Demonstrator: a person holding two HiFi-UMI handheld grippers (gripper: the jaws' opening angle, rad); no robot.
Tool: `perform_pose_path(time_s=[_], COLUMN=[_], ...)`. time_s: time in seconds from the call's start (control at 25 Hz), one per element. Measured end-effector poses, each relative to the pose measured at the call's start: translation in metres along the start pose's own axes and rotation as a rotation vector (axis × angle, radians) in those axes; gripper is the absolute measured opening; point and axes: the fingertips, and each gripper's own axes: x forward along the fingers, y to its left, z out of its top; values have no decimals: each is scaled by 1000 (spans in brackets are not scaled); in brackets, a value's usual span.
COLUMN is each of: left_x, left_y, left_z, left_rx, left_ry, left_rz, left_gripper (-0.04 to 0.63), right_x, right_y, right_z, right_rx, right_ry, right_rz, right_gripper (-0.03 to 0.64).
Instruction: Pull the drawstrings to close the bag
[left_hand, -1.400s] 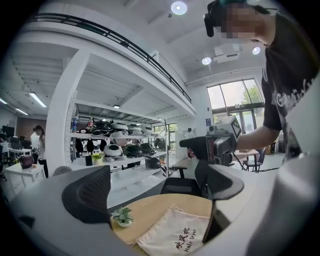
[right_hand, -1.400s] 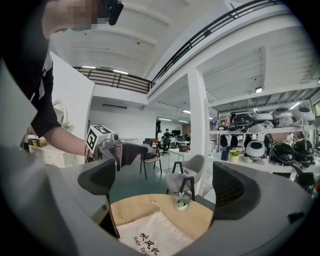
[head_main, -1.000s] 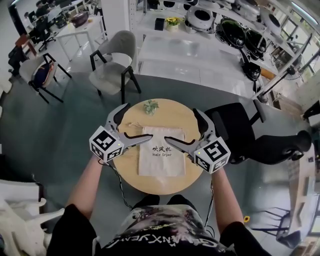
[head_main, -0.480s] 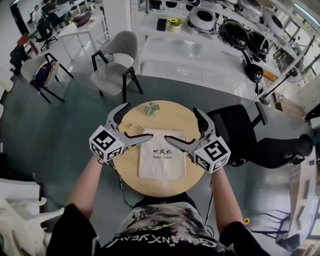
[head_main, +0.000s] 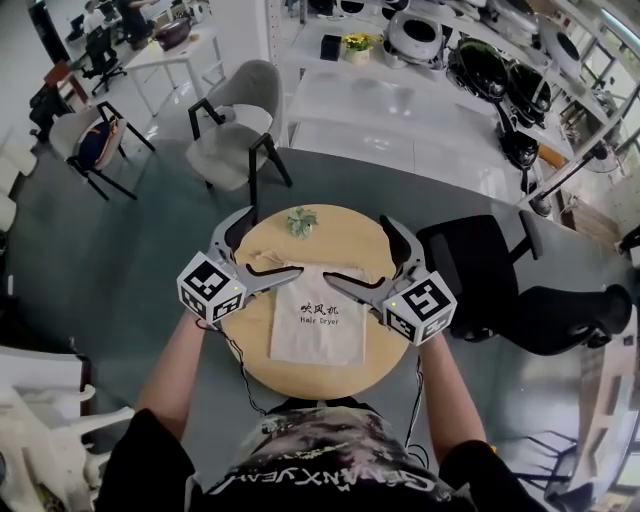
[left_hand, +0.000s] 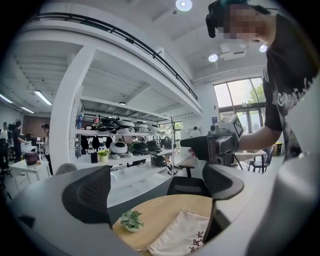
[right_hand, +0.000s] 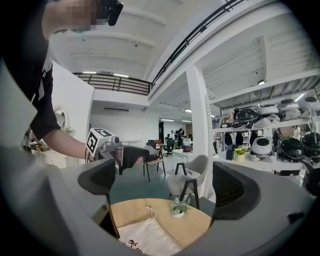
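Note:
A cream drawstring bag (head_main: 318, 318) with dark print lies flat on the round wooden table (head_main: 345, 232), its mouth at the far end. My left gripper (head_main: 275, 243) hovers open over the bag's top left corner, and my right gripper (head_main: 355, 250) hovers open over the top right corner. Neither holds anything. In the left gripper view the bag (left_hand: 186, 234) lies below the open jaws of the left gripper (left_hand: 157, 192). The right gripper view shows the bag (right_hand: 147, 239) with a short drawstring loop (right_hand: 148, 212) at its mouth, under the right gripper (right_hand: 170, 187).
A small potted plant (head_main: 302, 221) stands on the table just beyond the bag. A grey chair (head_main: 235, 130) is at the far left and a black office chair (head_main: 480, 270) is close on the right. A white table (head_main: 380, 110) and shelves lie beyond.
Both grippers have shifted slightly, the right one a little to the left over the bag's top edge. The bag has not moved on the table.

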Motion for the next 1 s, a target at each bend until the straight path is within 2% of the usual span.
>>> perform_pose_path(time_s=[0.56,1.0], left_x=[28,31], left_y=[9,24], left_z=[4,-8], left_rx=[-4,-7], left_ry=[15,52], left_rz=[32,67], left_gripper=[586,586], right_x=[3,2], right_y=[-37,-64], right_z=[-3,-9], right_rx=[22,0], right_ry=[-14,22], right_rz=[35,36], right_gripper=[586,585])
